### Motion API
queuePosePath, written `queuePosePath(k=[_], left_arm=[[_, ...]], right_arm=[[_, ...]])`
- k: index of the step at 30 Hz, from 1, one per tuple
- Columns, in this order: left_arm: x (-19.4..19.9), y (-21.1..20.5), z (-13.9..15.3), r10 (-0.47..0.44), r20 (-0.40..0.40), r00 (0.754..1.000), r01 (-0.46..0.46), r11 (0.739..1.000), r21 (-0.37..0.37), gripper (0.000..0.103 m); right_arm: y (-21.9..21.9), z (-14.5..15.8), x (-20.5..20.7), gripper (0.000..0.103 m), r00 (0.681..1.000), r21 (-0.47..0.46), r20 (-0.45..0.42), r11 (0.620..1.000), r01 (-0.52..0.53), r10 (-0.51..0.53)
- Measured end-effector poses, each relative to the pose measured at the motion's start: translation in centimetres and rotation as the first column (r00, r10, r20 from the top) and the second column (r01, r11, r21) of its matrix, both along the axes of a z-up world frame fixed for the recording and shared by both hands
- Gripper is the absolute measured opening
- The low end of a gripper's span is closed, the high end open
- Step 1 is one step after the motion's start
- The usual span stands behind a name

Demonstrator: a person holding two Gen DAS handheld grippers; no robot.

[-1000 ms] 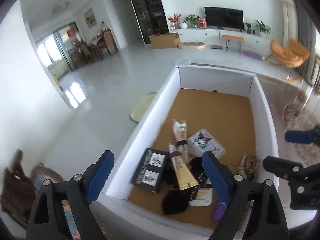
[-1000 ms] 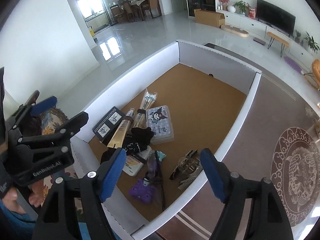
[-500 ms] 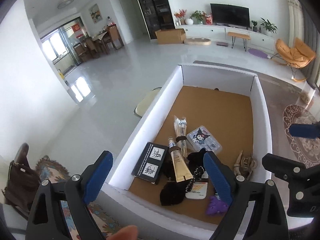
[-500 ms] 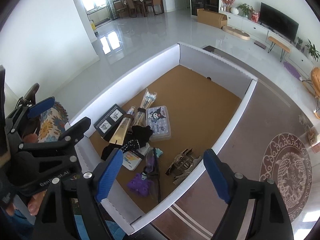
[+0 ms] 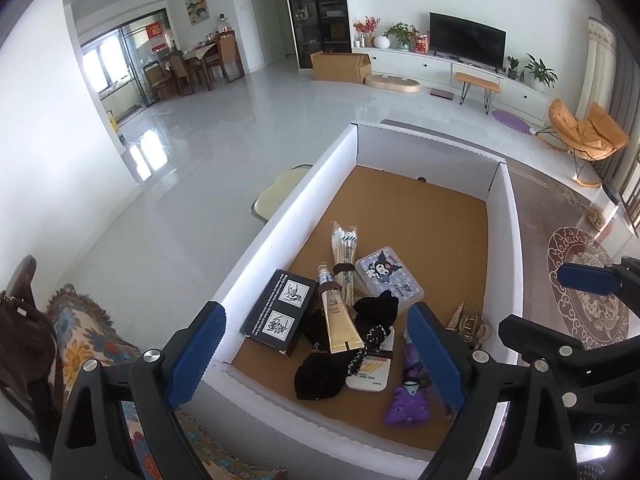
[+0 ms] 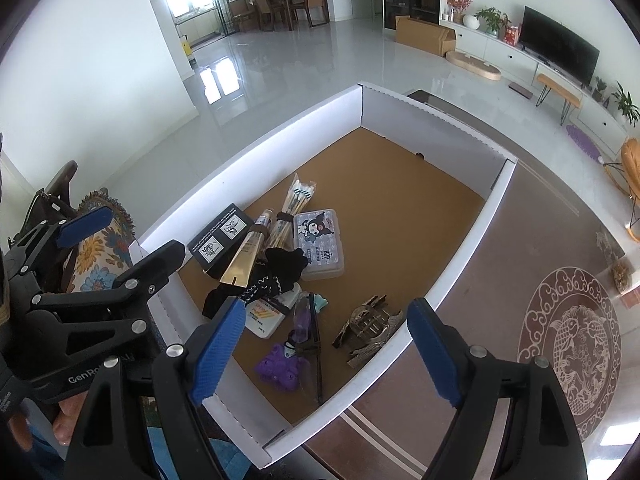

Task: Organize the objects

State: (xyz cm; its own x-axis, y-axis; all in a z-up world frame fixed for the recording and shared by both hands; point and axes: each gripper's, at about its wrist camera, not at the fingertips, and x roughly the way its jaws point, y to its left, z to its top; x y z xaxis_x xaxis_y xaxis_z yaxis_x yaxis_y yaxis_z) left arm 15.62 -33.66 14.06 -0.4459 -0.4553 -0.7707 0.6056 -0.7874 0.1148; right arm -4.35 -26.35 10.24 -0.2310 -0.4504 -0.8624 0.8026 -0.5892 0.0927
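Two grippers hover above a white box (image 5: pixel 280 236) with a brown floor, both spread wide and empty; left gripper (image 5: pixel 316 356) in the lower part of the left wrist view, jaws apart with nothing between the pads; right gripper (image 6: pixel 324 354) low in the right wrist view, jaws having just been opening, also holding nothing.

Clutter bunched in the lower half of the box, read left to right in the left wrist view: black carton (image 5: pixel 280 312) against the left wall; gold tube (image 5: pixel 338 320) lying across black socks (image 5: pixel 320 368); bundle of swabs (image 5: pixel 344 256) just above; cartoon-printed case (image 5: pixel 390 278) to the right; purple toy (image 5: pixel 406 406) at lower right; gold hair clip (image 5: pixel 472 326) near the right wall.

Likely no item chosen yet; best to start with a loose outlier such as the hair clip or purple toy, descend straight, close across the narrow side, and avoid snagging the socks; far half of the box bare, good for sorted placement.
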Motion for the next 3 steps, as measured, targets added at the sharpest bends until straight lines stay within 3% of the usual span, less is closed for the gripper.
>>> queuePosePath(k=[3], left_arm=[[0.05, 0.02, 0.0, 0.004, -0.004, 1.0, -0.004, 1.0, -0.002, 0.092]], right_arm=[[-0.01, 0.02, 0.01, 0.084, 1.0, -0.003, 0.002, 1.0, -0.002, 0.002]])
